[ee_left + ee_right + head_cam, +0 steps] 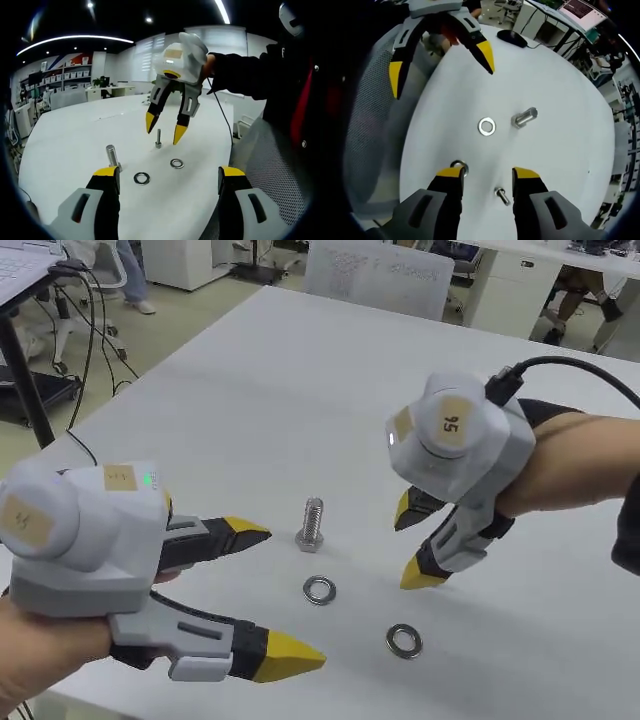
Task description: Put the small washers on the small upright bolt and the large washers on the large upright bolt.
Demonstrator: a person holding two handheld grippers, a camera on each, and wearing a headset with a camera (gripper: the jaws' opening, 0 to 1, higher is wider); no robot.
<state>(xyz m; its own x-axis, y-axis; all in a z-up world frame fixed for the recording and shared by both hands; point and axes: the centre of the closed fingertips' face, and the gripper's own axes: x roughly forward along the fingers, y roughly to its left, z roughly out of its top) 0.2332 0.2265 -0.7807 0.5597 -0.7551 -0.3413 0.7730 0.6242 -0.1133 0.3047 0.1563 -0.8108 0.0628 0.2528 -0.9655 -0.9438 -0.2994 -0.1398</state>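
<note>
Both units were observed above the white counter (300, 390). The left hand-held gripper (268, 592) was seen at the lower left of the head view with its jaws spread wide, nothing between them. The right hand-held gripper (412, 545) was held higher on the right, tips pointed down at the counter, jaws likewise apart and empty.

The large bolt (312, 523) was recorded standing upright on its head near mid-counter, between the two units. The first washer (319, 590) was noted lying flat just beside it, on the side nearer the person. The second washer (404, 641) lay flat farther right, apart from the first, under the right unit's tips.

In the left gripper view the small bolt (158, 138) was seen upright, beyond both washers, directly under the raised right tips. In the right gripper view it was framed between that unit's own jaws, untouched. No washer was seen on either bolt.
</note>
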